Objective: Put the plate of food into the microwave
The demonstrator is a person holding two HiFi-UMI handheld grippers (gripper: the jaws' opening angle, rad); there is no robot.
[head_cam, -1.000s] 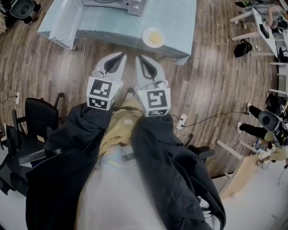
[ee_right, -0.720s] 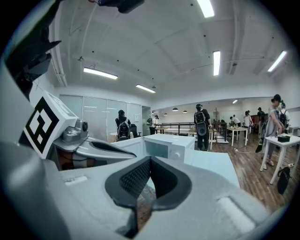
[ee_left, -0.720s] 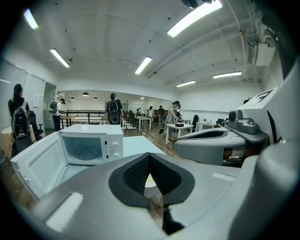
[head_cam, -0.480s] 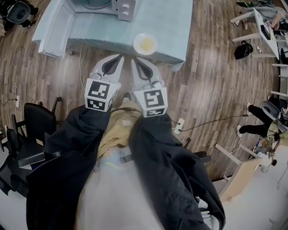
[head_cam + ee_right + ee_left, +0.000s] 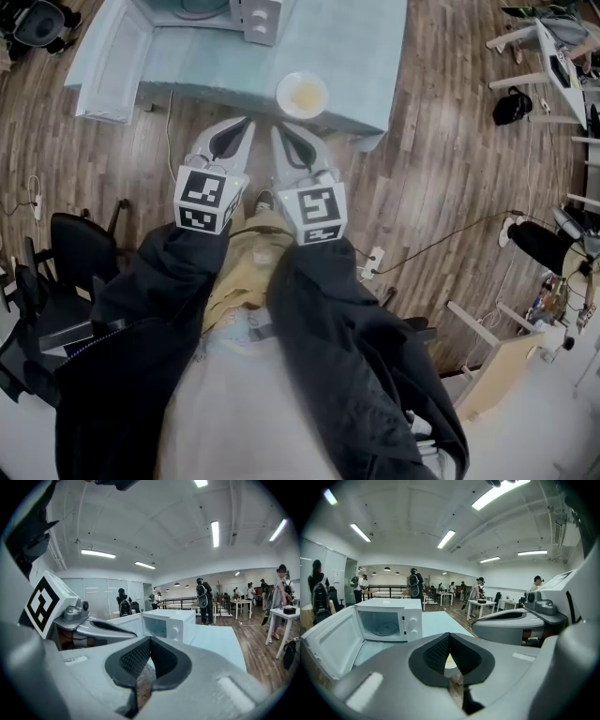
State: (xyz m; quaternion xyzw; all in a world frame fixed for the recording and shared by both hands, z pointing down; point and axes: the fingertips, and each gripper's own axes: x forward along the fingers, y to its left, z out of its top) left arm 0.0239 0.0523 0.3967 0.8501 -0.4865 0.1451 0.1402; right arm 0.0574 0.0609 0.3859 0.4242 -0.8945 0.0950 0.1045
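A white plate with yellow food (image 5: 302, 94) sits near the front edge of the table with the light blue cloth (image 5: 361, 56). The white microwave (image 5: 246, 13) stands further back, its door (image 5: 105, 58) swung open to the left; the inside with the turntable (image 5: 383, 626) is bare. My left gripper (image 5: 247, 123) and right gripper (image 5: 277, 129) hang side by side just before the table edge, short of the plate. Both are shut with nothing in them. The plate (image 5: 449, 661) shows through the gap behind the left gripper's (image 5: 449, 636) tips. The right gripper (image 5: 150, 640) faces the microwave (image 5: 169, 622).
Black office chairs (image 5: 80, 246) stand on the wooden floor at my left. A power strip with a cable (image 5: 374, 260) lies on the floor at my right. Several people (image 5: 414, 581) and other tables (image 5: 482, 605) are in the room behind.
Both grippers have moved together toward the table's front edge and sunk a little. The plate now lies closer ahead of their tips. Both stay shut.
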